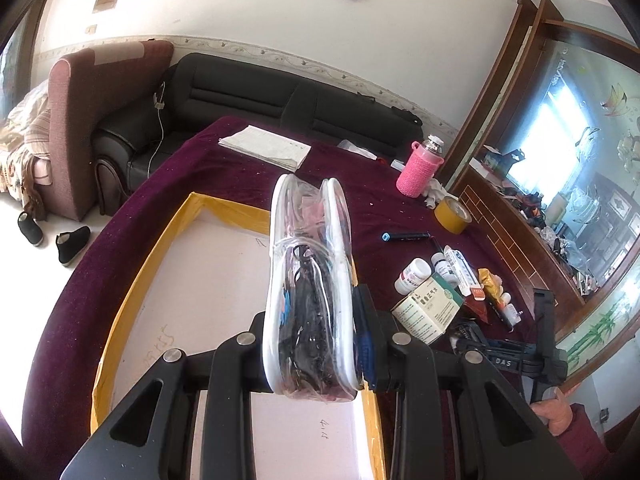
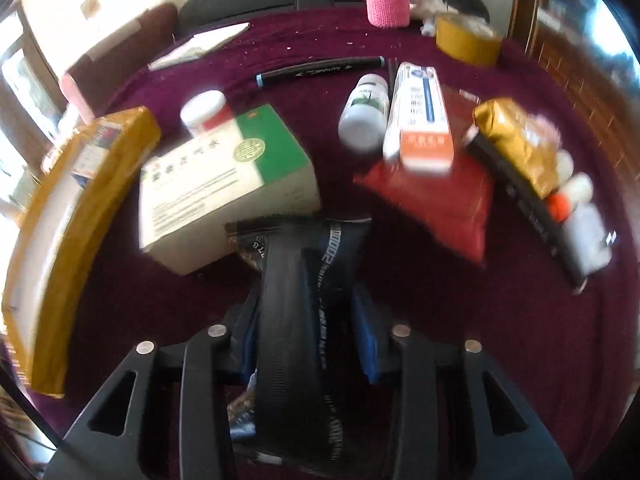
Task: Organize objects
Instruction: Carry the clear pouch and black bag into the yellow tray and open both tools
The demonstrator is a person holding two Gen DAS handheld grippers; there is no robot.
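Left wrist view: the left gripper (image 1: 316, 320) is squeezing a clear pouch (image 1: 310, 280) over the cardboard box (image 1: 168, 280), so dropping it in looks next. The right gripper (image 2: 308, 312) is straddling a dark packet (image 2: 296, 320) on the cloth; can't tell if it's gripping.

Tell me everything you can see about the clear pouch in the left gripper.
The clear pouch is soft transparent plastic with white piped edges, holding dark cords and something pinkish. It stands on edge, pointing away from the camera, clamped between the left gripper's pads and held above the yellow-taped cardboard box.
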